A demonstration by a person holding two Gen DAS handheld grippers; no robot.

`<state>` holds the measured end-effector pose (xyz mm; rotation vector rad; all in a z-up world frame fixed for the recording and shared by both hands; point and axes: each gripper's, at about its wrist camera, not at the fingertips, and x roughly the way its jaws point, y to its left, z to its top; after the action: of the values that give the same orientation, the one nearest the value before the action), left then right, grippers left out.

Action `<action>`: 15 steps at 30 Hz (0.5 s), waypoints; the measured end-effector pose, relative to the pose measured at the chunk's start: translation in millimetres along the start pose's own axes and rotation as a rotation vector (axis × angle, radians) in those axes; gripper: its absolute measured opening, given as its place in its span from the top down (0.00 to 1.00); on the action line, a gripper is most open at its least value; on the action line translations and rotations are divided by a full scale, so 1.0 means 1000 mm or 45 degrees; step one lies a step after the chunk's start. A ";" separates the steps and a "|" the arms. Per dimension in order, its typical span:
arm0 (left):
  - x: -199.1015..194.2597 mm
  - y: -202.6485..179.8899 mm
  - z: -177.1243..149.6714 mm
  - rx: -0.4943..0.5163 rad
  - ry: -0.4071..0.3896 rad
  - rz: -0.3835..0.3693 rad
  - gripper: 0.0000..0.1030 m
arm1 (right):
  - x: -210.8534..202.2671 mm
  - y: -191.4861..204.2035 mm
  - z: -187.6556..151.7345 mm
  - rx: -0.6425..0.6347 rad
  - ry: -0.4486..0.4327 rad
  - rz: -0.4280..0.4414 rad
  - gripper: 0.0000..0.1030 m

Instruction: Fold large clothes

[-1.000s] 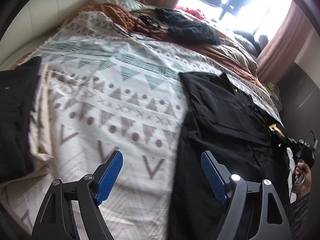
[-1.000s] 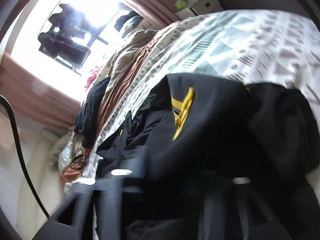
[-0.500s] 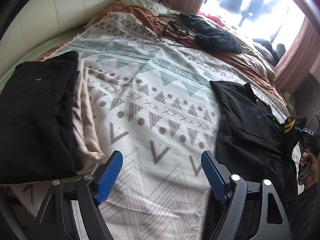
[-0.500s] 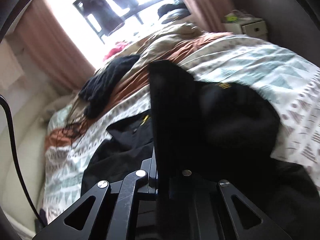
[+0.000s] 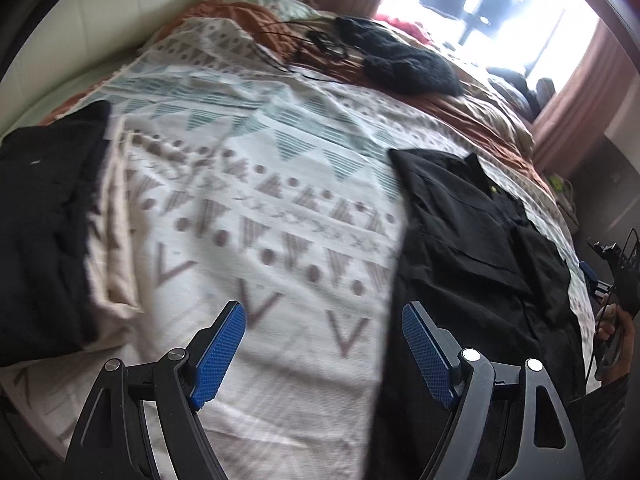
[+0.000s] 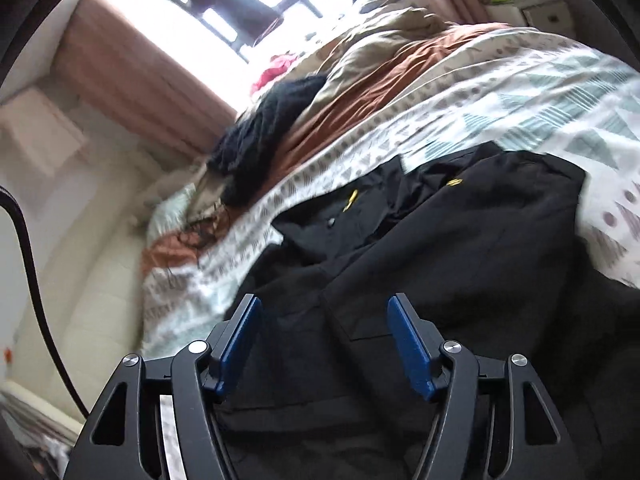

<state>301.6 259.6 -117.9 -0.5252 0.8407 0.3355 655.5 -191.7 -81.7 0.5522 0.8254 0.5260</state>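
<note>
A large black garment [image 5: 468, 240] with small yellow marks lies spread on the patterned bedspread [image 5: 260, 184], on the right in the left wrist view. It fills the middle of the right wrist view [image 6: 440, 260]. My left gripper [image 5: 322, 344] is open and empty above the bedspread, its right finger at the garment's left edge. My right gripper [image 6: 324, 340] is open and empty just above the garment. It also shows at the far right edge of the left wrist view [image 5: 592, 276], held by a hand.
A stack of folded clothes, black [image 5: 40, 220] over cream, lies at the left. A black knitted item [image 5: 404, 64] and cables lie at the far side on a rust-brown blanket [image 6: 380, 88]. A bright window [image 6: 260, 0] with curtains is beyond.
My right gripper was shut on a fold of the black garment and has let it go; its jaws are now open and the fold lies flat. My left gripper stayed open and swung slightly.
</note>
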 end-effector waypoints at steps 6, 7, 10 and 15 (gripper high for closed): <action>0.001 -0.025 -0.004 0.044 0.008 -0.046 0.21 | -0.043 -0.046 -0.006 0.151 -0.071 -0.094 0.36; 0.001 -0.028 -0.004 0.048 0.006 -0.049 0.21 | -0.049 -0.060 -0.008 0.194 -0.077 -0.112 0.36; -0.001 -0.037 -0.005 0.060 0.003 -0.053 0.21 | -0.060 -0.091 -0.008 0.307 -0.087 -0.141 0.36; -0.001 -0.045 -0.006 0.076 0.008 -0.046 0.21 | -0.076 -0.138 -0.010 0.480 -0.145 -0.128 0.36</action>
<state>319.0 219.6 -107.0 -0.4858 0.8436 0.2749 634.1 -338.1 -135.1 0.8734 0.8433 0.2434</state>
